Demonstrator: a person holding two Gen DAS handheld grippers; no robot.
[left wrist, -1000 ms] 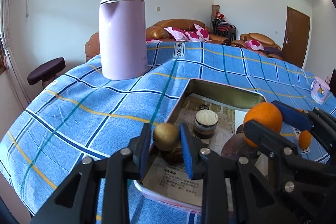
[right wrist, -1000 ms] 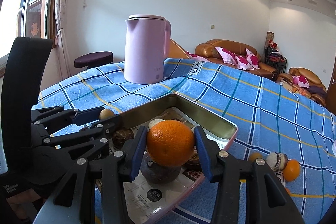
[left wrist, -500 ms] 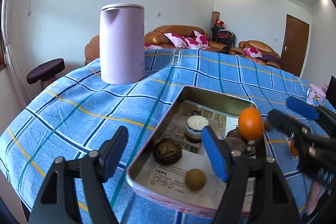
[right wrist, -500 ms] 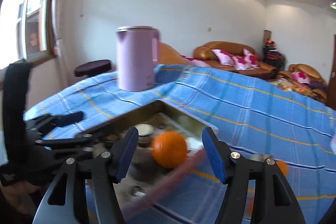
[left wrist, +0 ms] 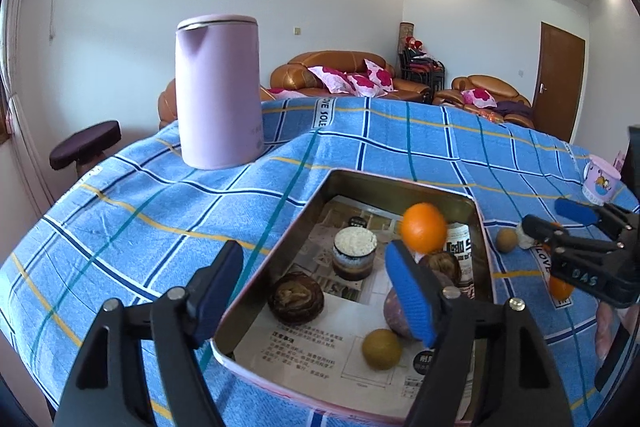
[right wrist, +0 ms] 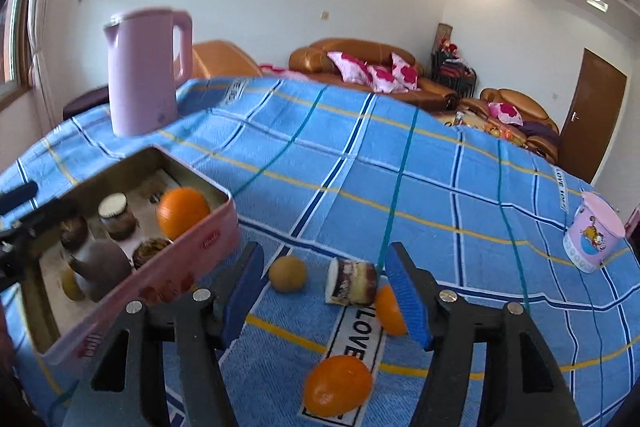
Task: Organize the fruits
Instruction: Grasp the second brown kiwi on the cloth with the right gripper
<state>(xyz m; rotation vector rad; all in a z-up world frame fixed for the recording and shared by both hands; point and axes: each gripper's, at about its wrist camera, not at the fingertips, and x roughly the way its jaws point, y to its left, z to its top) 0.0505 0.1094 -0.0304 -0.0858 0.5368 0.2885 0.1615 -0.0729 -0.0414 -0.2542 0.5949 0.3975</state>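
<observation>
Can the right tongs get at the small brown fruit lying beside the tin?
Probably yes: the right tongs are open, and the small brown fruit lies on the cloth between the blue pads, uncovered, apart from the tin.

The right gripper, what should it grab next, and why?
Probably lower the right gripper onto the sideways jar. Its jaws are open and empty, and the jar lies between them on the cloth, outside the tin.

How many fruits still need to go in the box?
Done: the big orange and a small brown fruit lie in the tin box with other pieces. In hand: nothing, both grippers' fingers are open. Left: a brown fruit, a striped piece and two oranges on the tablecloth.
</observation>
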